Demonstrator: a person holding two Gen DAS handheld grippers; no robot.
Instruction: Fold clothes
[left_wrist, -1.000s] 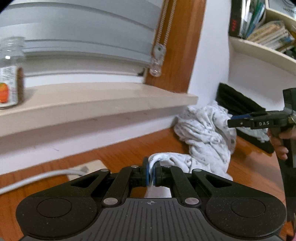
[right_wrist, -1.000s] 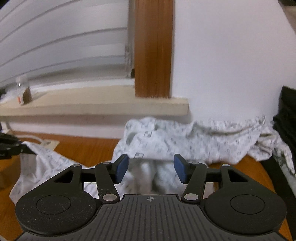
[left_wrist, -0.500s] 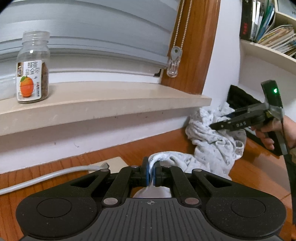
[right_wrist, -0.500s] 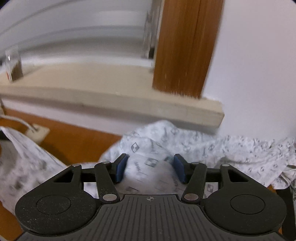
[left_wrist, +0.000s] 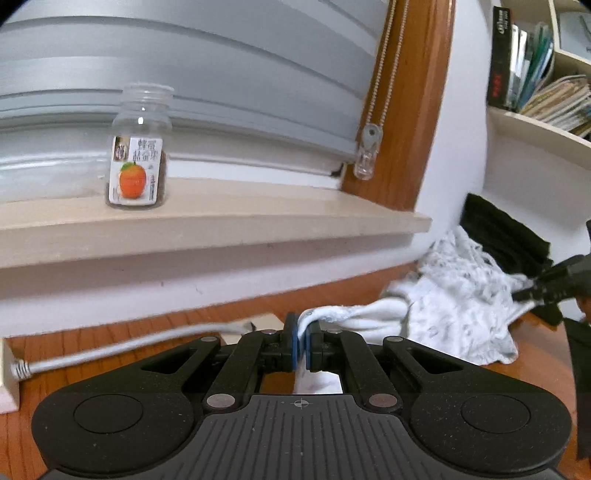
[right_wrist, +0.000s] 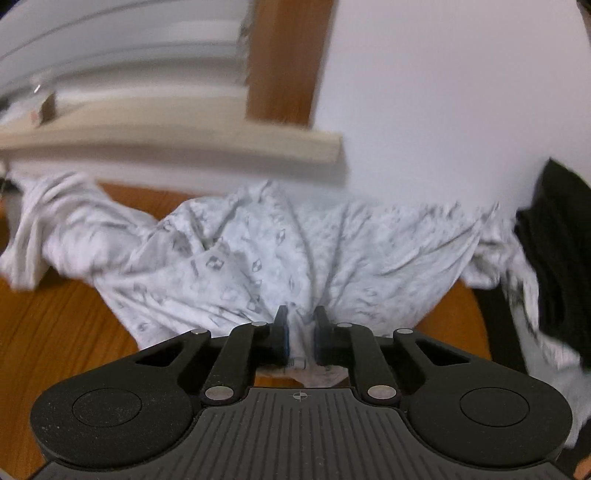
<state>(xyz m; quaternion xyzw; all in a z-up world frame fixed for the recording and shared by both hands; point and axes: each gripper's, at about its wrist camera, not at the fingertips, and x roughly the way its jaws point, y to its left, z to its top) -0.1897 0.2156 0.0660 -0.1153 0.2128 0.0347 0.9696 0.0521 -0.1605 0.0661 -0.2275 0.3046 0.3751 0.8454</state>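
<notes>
A white garment with a small grey print (left_wrist: 454, 302) lies crumpled on the wooden table (left_wrist: 110, 347) below the window sill. My left gripper (left_wrist: 302, 345) is shut on one edge of that garment, low over the table. In the right wrist view the same garment (right_wrist: 258, 251) spreads wide in front, and my right gripper (right_wrist: 300, 334) has closed on a bunched fold of it. The right gripper's fingers (left_wrist: 543, 286) show at the far right of the left wrist view, reaching into the cloth.
A clear jar with an orange label (left_wrist: 138, 162) stands on the beige window sill (left_wrist: 221, 221). A grey cable (left_wrist: 122, 349) runs across the table to a white block. Black clothing (left_wrist: 506, 232) is piled at the right, under a shelf of books (left_wrist: 546, 92).
My right gripper moved down into the cloth and closed from open onto a fold. The left gripper stayed shut on its edge and swung its view leftward along the sill.
</notes>
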